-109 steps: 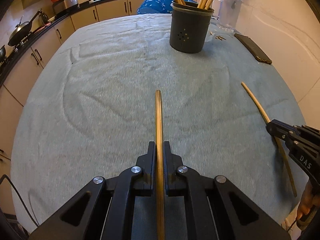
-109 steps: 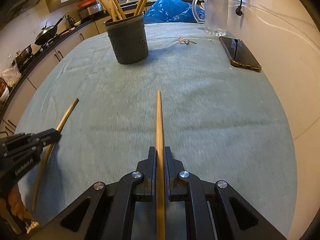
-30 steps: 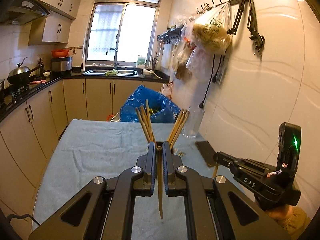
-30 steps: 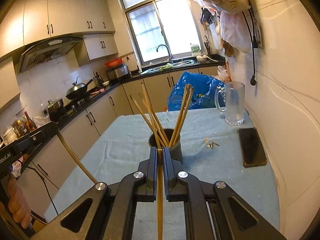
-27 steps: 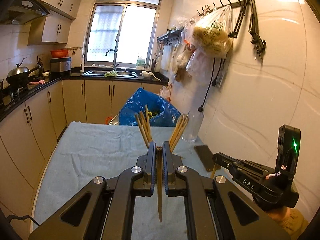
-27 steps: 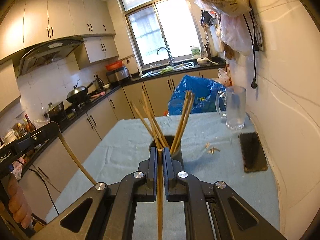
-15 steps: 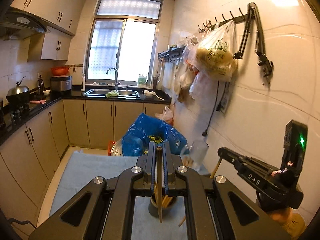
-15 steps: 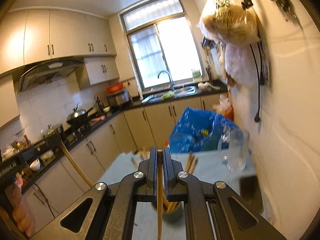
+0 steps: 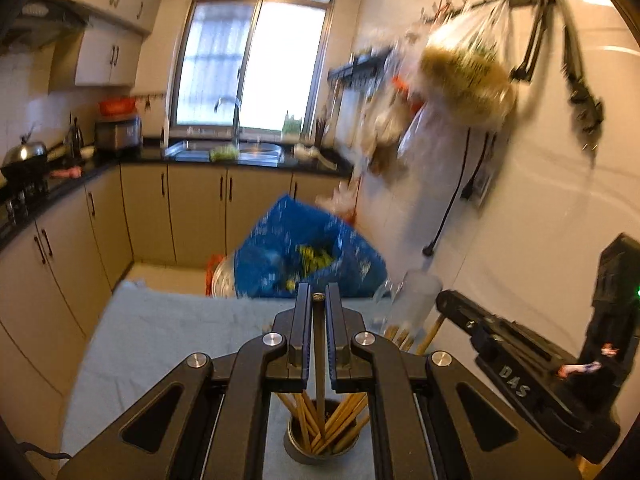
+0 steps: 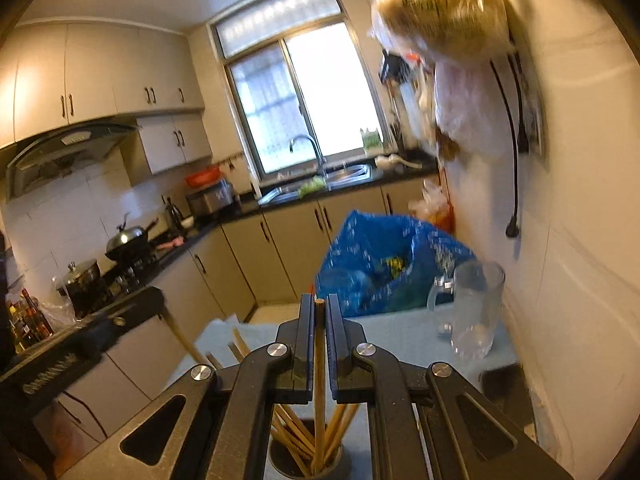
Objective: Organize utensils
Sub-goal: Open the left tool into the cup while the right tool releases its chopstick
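Note:
My left gripper point(image 9: 319, 300) is shut on a wooden chopstick point(image 9: 319, 364) that hangs straight down, its lower end reaching into the dark utensil holder point(image 9: 320, 446) below. Several chopsticks stand in that holder. My right gripper point(image 10: 319, 305) is shut on another chopstick point(image 10: 319, 392), also upright with its lower end down inside the same holder point(image 10: 306, 464). The right gripper point(image 9: 520, 364) shows at the right of the left wrist view; the left gripper point(image 10: 76, 352) shows at the left of the right wrist view.
The holder stands on a table with a grey-blue cloth point(image 9: 160, 332). A glass mug point(image 10: 474, 308) and a dark phone point(image 10: 506, 392) lie near the wall on the right. A blue bag point(image 10: 384, 264) sits beyond the table's far edge. Kitchen cabinets lie left and behind.
Both grippers rose and tipped their chopsticks upright, then moved over the holder. The chopstick ends now reach down into it.

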The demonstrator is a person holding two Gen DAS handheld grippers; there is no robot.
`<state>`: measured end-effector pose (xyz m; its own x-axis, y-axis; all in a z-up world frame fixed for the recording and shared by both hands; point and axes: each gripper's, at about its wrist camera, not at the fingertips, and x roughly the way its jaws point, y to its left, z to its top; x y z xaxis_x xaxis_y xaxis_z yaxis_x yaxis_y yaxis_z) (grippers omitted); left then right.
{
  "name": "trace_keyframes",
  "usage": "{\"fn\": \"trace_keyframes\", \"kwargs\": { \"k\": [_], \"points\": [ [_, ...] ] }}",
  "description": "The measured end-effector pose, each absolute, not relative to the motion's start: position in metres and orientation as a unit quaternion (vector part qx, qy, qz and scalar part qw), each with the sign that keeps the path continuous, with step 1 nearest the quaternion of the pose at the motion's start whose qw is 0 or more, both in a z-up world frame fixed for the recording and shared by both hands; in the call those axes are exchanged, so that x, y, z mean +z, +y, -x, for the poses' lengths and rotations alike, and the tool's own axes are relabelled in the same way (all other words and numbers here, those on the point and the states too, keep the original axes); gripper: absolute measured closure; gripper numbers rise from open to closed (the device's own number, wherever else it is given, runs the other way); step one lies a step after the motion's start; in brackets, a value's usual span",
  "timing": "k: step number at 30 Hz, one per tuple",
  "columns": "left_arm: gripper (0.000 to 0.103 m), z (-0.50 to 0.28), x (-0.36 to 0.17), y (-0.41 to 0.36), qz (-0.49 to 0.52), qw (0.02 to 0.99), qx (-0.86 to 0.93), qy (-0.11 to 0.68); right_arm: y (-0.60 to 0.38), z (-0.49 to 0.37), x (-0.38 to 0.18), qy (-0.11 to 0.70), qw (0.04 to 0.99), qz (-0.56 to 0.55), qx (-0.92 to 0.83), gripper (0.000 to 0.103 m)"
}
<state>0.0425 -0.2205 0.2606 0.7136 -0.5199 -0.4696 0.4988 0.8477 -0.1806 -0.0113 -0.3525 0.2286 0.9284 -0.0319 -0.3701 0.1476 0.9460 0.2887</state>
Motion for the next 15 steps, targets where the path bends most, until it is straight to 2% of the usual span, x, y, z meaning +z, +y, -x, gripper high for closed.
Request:
{"fn": "trace_keyframes", "kwargs": {
  "k": [6,11,13,15],
  "points": [
    [0.097,-0.054,0.23,-0.225,0.023,0.912,-0.276,0.302,-0.356,0.002,0.203,0.212,0.963,-0.164,-0.039,0.097],
    [0.096,-0.044,0.23,-0.22,0.023,0.913,-0.278,0.298,-0.361,-0.002,0.187,0.226,0.956,-0.181,-0.04,0.094],
    [0.092,-0.039,0.232,-0.217,0.02,0.915,-0.276,0.294,-0.362,-0.001,0.186,0.226,0.956,-0.182,-0.043,0.085],
    [0.08,-0.032,0.232,-0.212,0.02,0.917,-0.273,0.291,-0.364,0.003,0.187,0.223,0.956,-0.183,-0.047,0.08]
  ]
}}
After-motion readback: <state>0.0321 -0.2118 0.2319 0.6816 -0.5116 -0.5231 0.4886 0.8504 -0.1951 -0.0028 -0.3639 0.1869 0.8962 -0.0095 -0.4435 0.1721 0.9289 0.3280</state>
